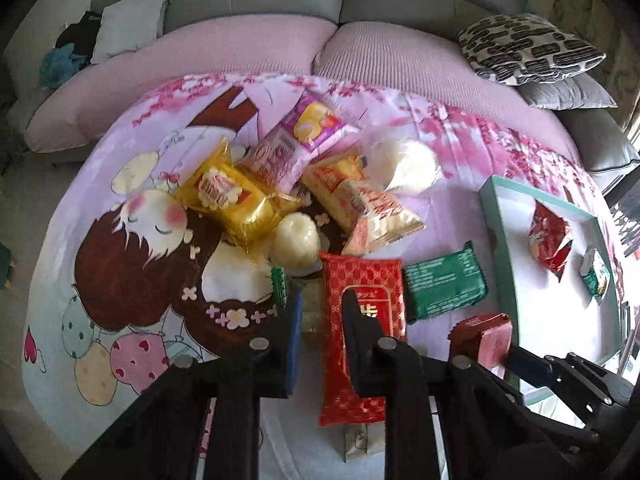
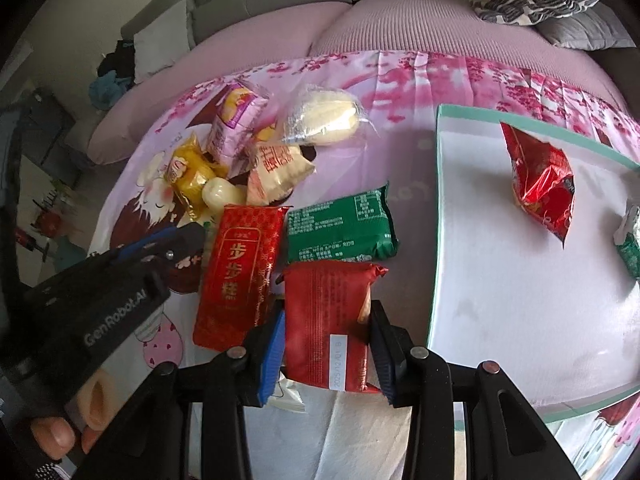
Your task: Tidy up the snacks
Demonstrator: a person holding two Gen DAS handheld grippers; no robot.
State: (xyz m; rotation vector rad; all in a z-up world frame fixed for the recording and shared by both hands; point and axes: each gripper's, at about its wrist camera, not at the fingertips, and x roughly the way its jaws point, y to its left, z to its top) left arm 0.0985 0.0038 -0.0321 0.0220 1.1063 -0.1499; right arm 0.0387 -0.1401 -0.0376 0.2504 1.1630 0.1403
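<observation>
A dark red foil snack packet (image 2: 326, 328) sits clamped between the right gripper (image 2: 328, 344) pads at lower centre. Left of it, the left gripper (image 1: 320, 320) pinches a long red patterned packet (image 1: 360, 336). At right, the shallow teal-rimmed white tray (image 2: 500, 300) holds a crinkled red bag (image 2: 540, 188) and a green packet (image 2: 630, 244).

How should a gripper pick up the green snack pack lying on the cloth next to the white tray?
Probably from above, across its short width near the middle. The green pack lies flat, and its two long edges look free. One crimped end sits close to the long red pack, and the dark red pack in the right gripper lies just in front, so a sideways approach looks crowded.
</observation>
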